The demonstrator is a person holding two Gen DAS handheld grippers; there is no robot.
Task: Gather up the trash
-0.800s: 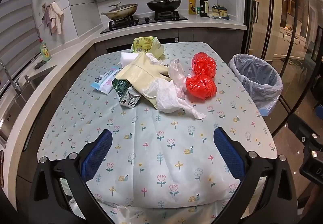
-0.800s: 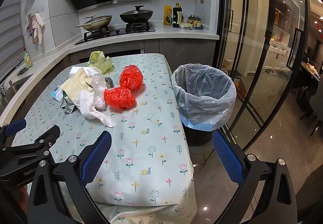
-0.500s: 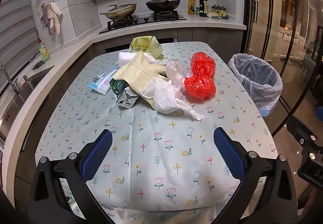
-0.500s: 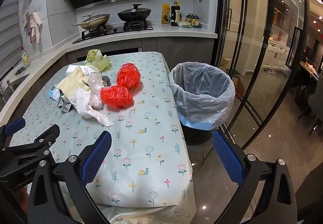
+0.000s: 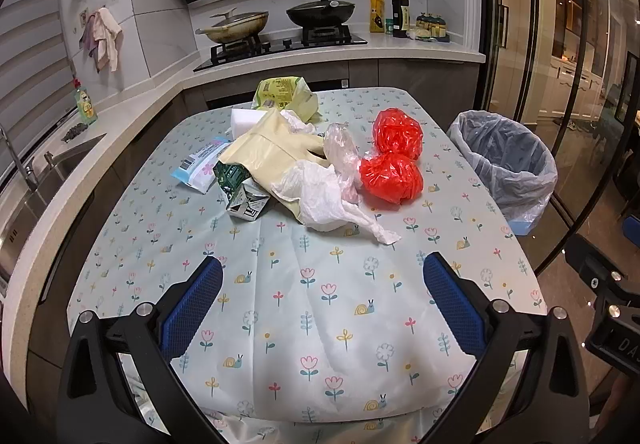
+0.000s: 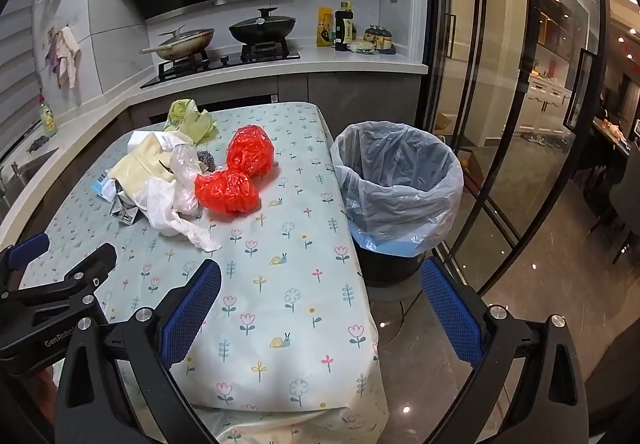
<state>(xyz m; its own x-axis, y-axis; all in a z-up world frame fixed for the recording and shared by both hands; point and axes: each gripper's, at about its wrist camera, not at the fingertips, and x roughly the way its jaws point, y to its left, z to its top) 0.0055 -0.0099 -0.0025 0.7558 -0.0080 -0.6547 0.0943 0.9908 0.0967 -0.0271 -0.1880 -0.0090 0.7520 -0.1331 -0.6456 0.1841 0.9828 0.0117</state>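
Observation:
A heap of trash lies mid-table on the flowered tablecloth [image 5: 320,284]: two crumpled red plastic bags [image 5: 394,161] [image 6: 236,173], a white crumpled bag [image 5: 328,199] [image 6: 172,209], a clear bag [image 5: 340,147], a pale yellow wrapper [image 5: 268,151], a crushed green carton [image 5: 240,191], a blue-white packet [image 5: 200,165] and a green-yellow bag [image 5: 284,95] [image 6: 188,119]. The lined bin [image 6: 396,183] [image 5: 508,167] stands on the floor by the table's right side. My left gripper [image 5: 322,300] hovers open over the near cloth, short of the heap. My right gripper [image 6: 320,300] is open above the table's right edge, empty.
A counter behind the table carries a hob with a pan [image 5: 236,28] and a wok [image 5: 320,9], plus bottles [image 5: 400,13]. A sink [image 5: 36,179] sits at the left. Glass sliding doors [image 6: 512,83] close off the right. The left gripper's body [image 6: 52,296] shows low left in the right wrist view.
Both grippers have drifted slightly back and up, so the table and heap look a little farther off. Nothing on the table has moved; both jaws stay wide.

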